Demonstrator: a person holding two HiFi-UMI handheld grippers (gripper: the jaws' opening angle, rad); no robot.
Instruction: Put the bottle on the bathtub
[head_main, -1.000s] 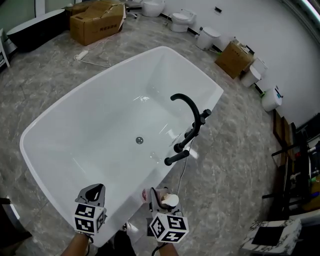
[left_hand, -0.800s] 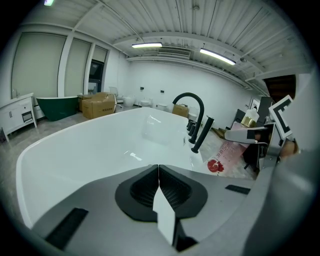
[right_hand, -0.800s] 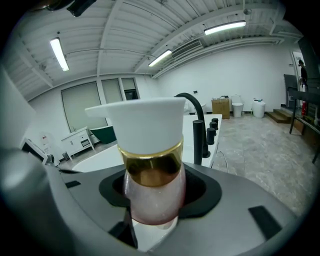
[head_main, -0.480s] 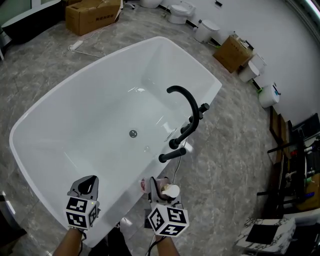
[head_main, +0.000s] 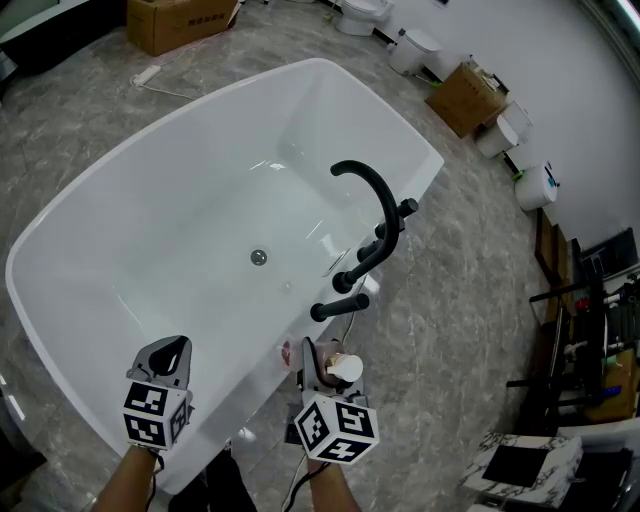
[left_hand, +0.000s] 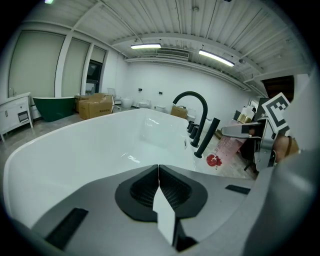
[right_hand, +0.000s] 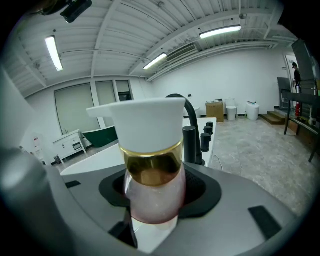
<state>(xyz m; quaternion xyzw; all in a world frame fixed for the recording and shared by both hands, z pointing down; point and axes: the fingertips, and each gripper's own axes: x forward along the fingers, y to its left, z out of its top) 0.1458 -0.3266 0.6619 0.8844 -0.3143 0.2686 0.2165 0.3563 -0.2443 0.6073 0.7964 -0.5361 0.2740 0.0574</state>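
Observation:
A white bathtub (head_main: 150, 240) fills the middle of the head view, with a black arched faucet (head_main: 368, 195) and black handles on its right rim. My right gripper (head_main: 320, 358) hangs by the tub's near corner, just below the lowest handle. It is shut on a pink bottle (right_hand: 152, 195) with a gold band and a white cap (head_main: 345, 369). My left gripper (head_main: 165, 358) is shut and holds nothing, over the tub's near rim. The left gripper view shows the bottle (left_hand: 222, 150) and the faucet (left_hand: 196, 107) off to its right.
Grey marble floor surrounds the tub. Cardboard boxes (head_main: 175, 20) (head_main: 465, 100) and white toilets (head_main: 415, 50) line the far wall. Dark shelving (head_main: 590, 330) stands at the right. A thin cable (head_main: 352, 335) runs down beside the faucet. A green tub (left_hand: 52, 107) stands far back.
Both grippers have moved forward toward the tub's near rim. The right one, with the bottle still in it, is nearer to the lowest faucet handle.

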